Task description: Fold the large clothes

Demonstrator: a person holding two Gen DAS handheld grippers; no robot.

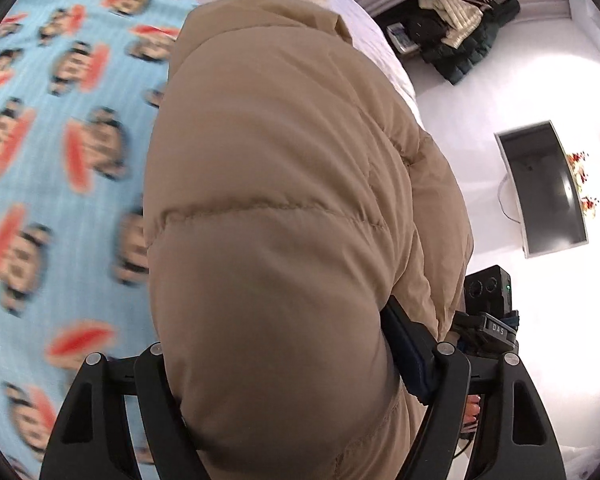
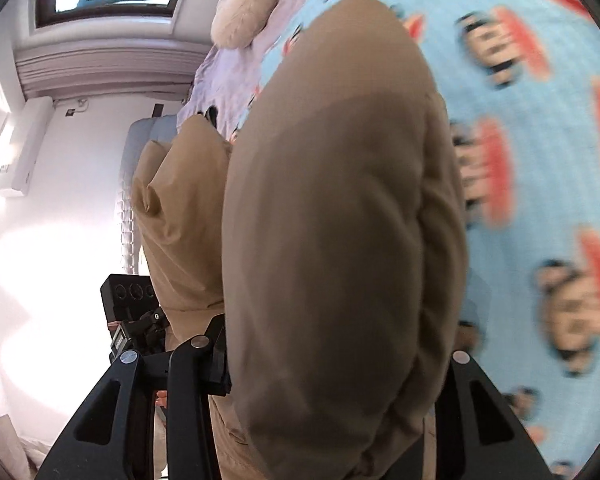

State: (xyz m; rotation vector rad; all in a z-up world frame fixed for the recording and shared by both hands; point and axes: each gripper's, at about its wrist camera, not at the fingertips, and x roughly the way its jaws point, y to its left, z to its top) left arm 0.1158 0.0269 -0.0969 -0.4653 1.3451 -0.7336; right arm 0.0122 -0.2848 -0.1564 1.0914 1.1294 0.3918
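Nearest the lens, the tan puffer jacket (image 1: 284, 208) bulges between the left gripper (image 1: 300, 384) fingers, which are clamped on a thick fold of it. The right gripper (image 2: 332, 380) fingers likewise pinch the jacket (image 2: 340, 220). The garment hangs lifted above the bed's blue monkey-print blanket (image 1: 52, 160), with the white floor (image 1: 520, 80) to the right. To fold well, both grips should probably travel together, level, laying the padded panel flat without letting the slippery fabric slide out.
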